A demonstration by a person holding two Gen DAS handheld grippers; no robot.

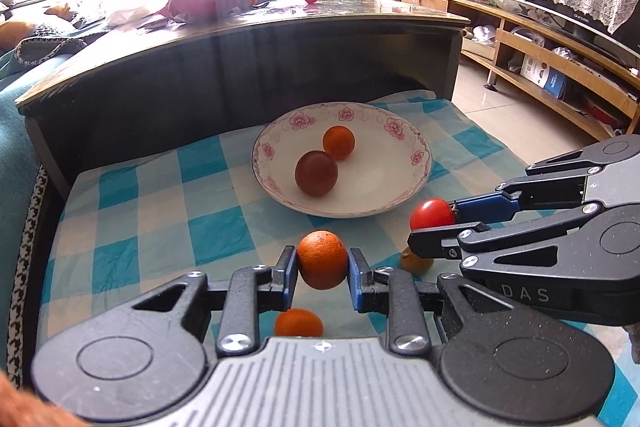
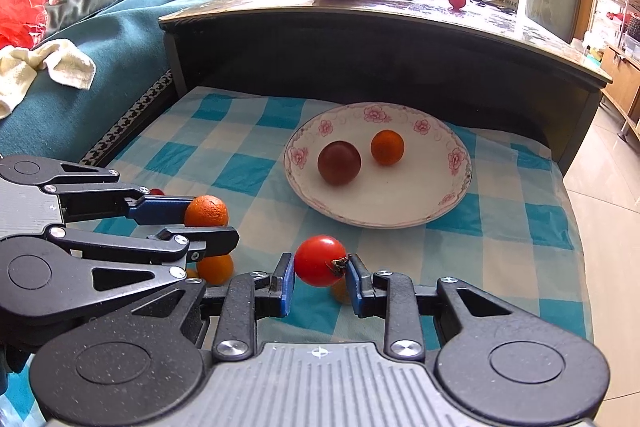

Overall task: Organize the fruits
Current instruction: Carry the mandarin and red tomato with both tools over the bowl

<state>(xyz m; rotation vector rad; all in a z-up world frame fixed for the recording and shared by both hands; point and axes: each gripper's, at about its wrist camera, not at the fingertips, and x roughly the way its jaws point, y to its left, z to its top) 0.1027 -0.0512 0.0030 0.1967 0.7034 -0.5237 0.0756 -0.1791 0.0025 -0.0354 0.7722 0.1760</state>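
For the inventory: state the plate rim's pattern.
Pink flowers on the white plate rim, clearest in the right wrist view.

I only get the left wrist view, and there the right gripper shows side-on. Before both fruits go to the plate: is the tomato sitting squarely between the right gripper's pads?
Observer: Yes. In the right wrist view the tomato sits centred between both pads of the right gripper, with its stem end against one blue pad.
Operator: Any loose fruit on the cloth that my view hides?
Observer: One. A small red fruit peeks out just beyond the left gripper, which holds the orange. Only the top of the small red fruit shows.
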